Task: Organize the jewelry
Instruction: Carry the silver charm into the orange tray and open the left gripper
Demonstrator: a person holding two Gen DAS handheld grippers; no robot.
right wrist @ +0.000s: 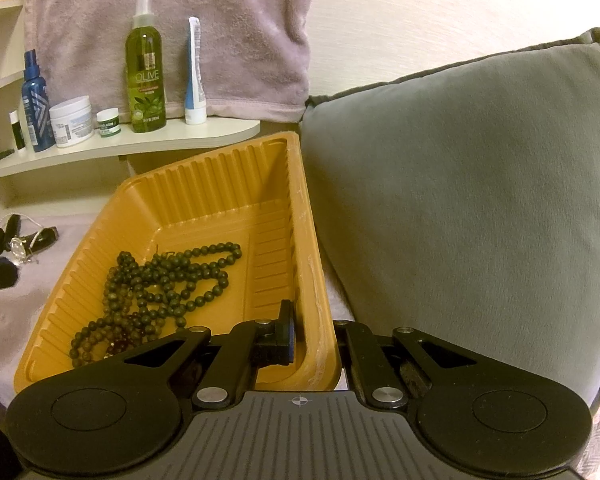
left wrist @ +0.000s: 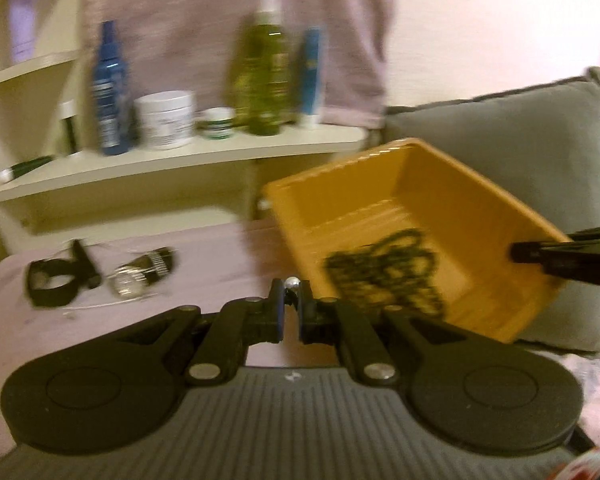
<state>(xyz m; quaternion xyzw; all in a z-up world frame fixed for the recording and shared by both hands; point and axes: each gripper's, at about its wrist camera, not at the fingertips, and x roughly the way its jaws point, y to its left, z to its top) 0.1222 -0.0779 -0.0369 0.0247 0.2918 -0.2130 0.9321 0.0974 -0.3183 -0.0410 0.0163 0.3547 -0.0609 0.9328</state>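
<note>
A yellow ribbed tray [right wrist: 204, 184] is tilted on the lilac cloth and holds a heap of dark green bead strands [right wrist: 160, 284]. My right gripper [right wrist: 312, 320] is shut on the tray's right wall, with one finger [right wrist: 286, 332] inside and the other hidden behind the rim. In the blurred left wrist view the tray [left wrist: 380, 200] and bead strands [left wrist: 380, 276] sit to the right, with the right gripper [left wrist: 518, 252] on the rim. My left gripper [left wrist: 290, 294] is shut on a small piece with a silver ball [left wrist: 291, 283], just left of the tray.
A black-strap watch [left wrist: 56, 284] and a silver watch [left wrist: 128, 280] lie on the lilac cloth [left wrist: 204, 264] to the left. Behind, a cream shelf [right wrist: 140, 142] carries bottles and jars. A grey cushion [right wrist: 460, 200] stands right of the tray.
</note>
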